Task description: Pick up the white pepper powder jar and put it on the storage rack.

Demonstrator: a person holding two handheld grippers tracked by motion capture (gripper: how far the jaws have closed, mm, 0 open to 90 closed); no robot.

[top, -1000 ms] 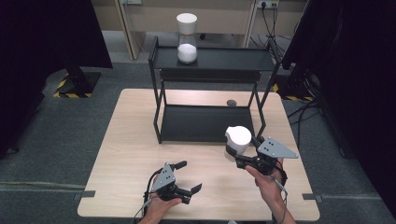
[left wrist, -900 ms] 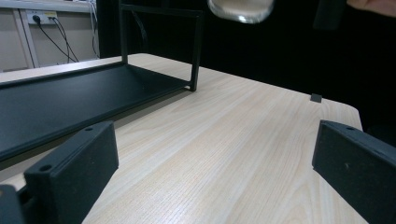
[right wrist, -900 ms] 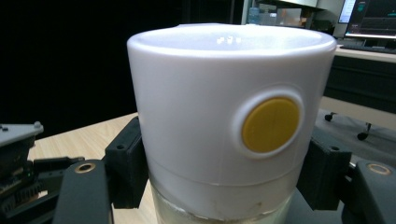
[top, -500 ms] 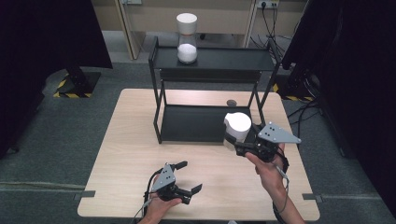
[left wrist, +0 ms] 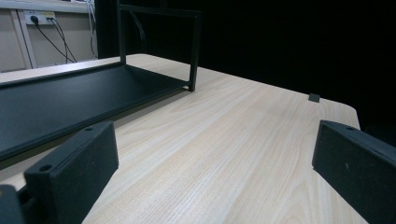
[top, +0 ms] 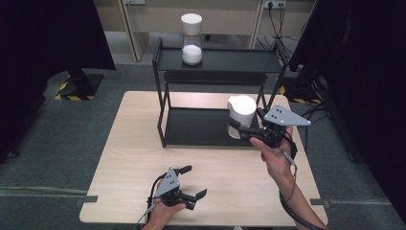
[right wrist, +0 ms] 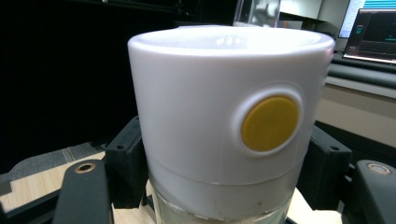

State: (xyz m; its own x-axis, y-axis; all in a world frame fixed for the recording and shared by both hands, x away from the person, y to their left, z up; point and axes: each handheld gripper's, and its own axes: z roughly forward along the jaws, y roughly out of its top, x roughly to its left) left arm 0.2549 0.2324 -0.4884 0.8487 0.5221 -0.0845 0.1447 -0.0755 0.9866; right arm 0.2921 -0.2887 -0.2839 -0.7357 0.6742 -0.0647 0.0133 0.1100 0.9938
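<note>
table [top: 143, 158]: light wood | shelf rack [top: 210, 127]: black, two tiers, on table | sockets [top: 269, 4]: back wall

The high view is looking forward and down from above the person's side, taking in the whole wooden table [top: 143, 143], with the black two-tier shelf rack [top: 218, 60] standing toward 12 o'clock and both forearms entering from 6 o'clock. The left gripper view is riding low, just above the table [left wrist: 243, 140], looking along the tabletop at the rack's lower tray [left wrist: 70, 100], which is lying toward 10 o'clock in its frame; that tray and the tabletop are being shared with the high view. The right gripper view is sitting very near a white-capped jar [right wrist: 224, 107], facing it level; the high view is seeing the same jar [top: 242, 112] at 2 o'clock from the table's middle.
</note>
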